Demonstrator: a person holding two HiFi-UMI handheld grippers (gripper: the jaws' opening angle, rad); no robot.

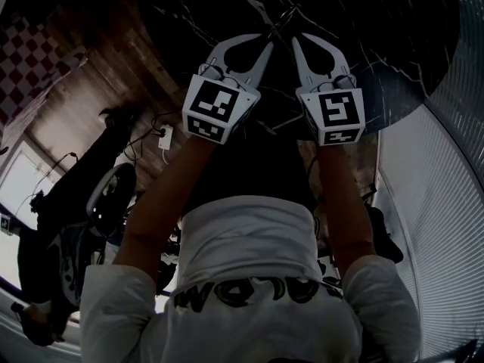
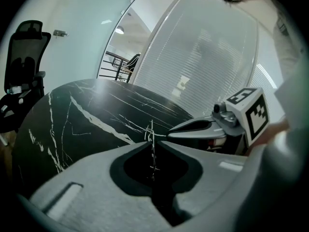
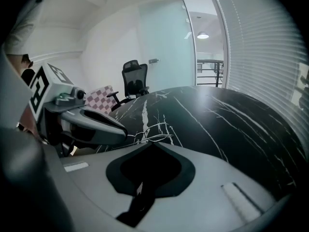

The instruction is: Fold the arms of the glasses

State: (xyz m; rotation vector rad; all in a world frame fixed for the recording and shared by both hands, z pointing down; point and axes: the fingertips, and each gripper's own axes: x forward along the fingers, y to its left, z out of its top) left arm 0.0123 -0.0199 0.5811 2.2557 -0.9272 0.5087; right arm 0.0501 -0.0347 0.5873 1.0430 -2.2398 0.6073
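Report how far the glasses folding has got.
Done: no folded arm visible. In hand: the left gripper has its jaws closed on the thin wire glasses; the right gripper is shut at the frame, grip unclear. Remaining: apparently folding both arms.

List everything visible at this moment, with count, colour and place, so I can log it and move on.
glasses: one, thin pale wire, over the table at both claw tips
table: one, black marble with white veins, under the claws
office chair: one, black, beyond the table
checkered thing: one, red and white, beside the chair; what it is I cannot tell
blinds: white, along the glass wall
floor: brown wood
left claw: grey, closed on the glasses' wire
right claw: grey, closed at the wire
shirt: white, on the person
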